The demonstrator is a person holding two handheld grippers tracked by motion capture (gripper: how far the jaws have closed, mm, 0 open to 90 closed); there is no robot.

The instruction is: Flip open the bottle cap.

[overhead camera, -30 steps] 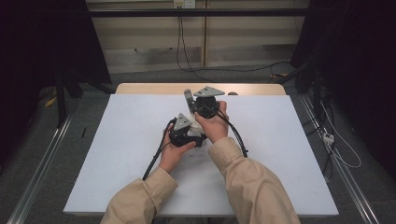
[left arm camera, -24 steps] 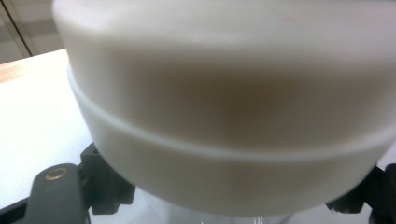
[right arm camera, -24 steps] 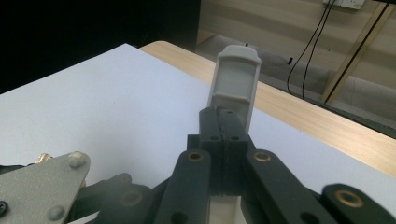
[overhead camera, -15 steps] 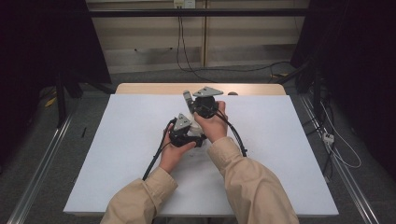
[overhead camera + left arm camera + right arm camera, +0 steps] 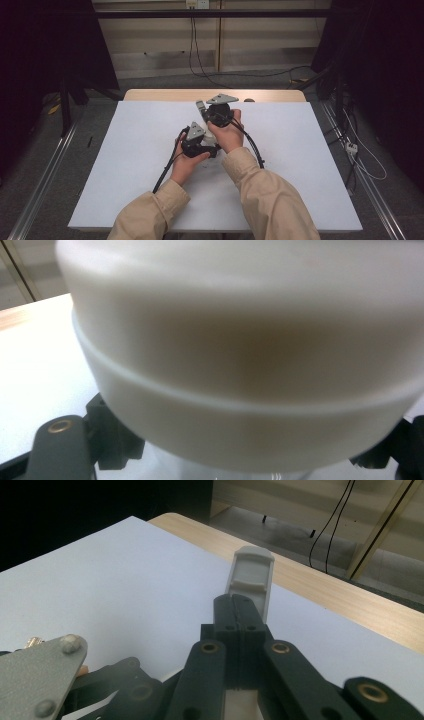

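Observation:
My left gripper (image 5: pixel 204 148) sits low over the middle of the white table (image 5: pixel 125 165), held in the person's left hand. In the left gripper view a white round lidded container (image 5: pixel 240 355) stands right in front of the lens, with the dark jaws hugging its lower part; the left gripper (image 5: pixel 225 473) is shut on it. My right gripper (image 5: pixel 205 113) is just beyond, in the right hand. The right gripper (image 5: pixel 241 601) has its jaws pressed together on a flat grey plastic piece (image 5: pixel 251 575), which also pokes out from it in the high view (image 5: pixel 200 107).
Black cables (image 5: pixel 167 167) trail from both grippers toward the near edge. A wooden strip (image 5: pixel 165 94) borders the table's far edge. Dark curtains and floor rails flank both sides.

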